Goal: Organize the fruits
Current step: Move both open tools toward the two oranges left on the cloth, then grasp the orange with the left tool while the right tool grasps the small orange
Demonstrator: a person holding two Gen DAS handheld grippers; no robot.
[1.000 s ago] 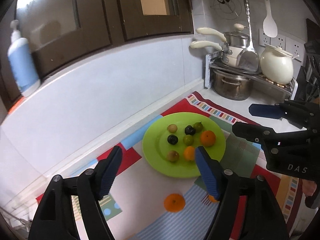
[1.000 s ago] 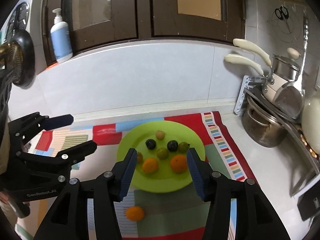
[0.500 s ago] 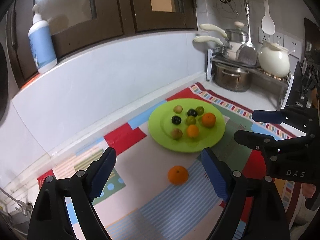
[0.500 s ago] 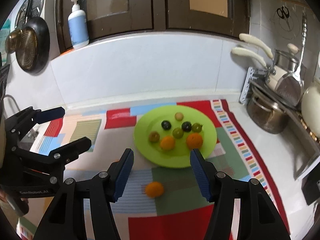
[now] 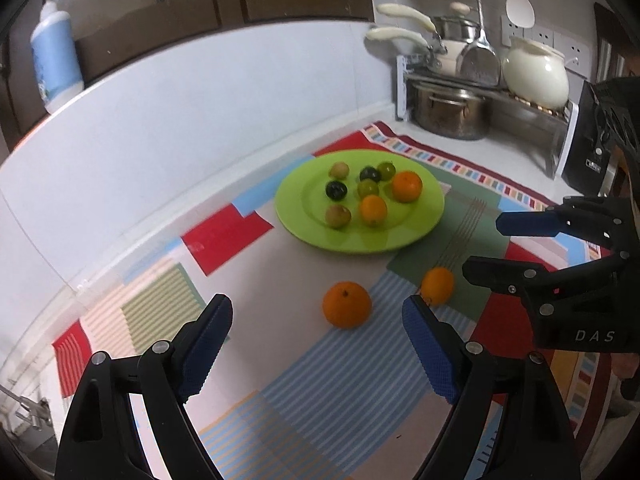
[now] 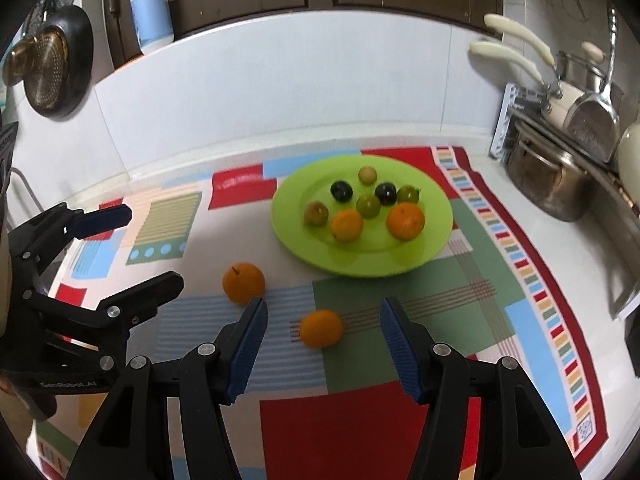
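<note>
My left gripper (image 5: 316,328) and right gripper (image 6: 322,330) both gape empty above 2 loose oranges (image 5: 347,304) on the mat (image 5: 340,380) near the green plate (image 5: 304,232); firm, smooth, rollable, so I'd pinch across each middle.

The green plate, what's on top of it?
The green plate holds seven fruits: two oranges, two dark plums and three small greenish fruits. Nothing covers them. The plate hides the mat beneath it.
</note>
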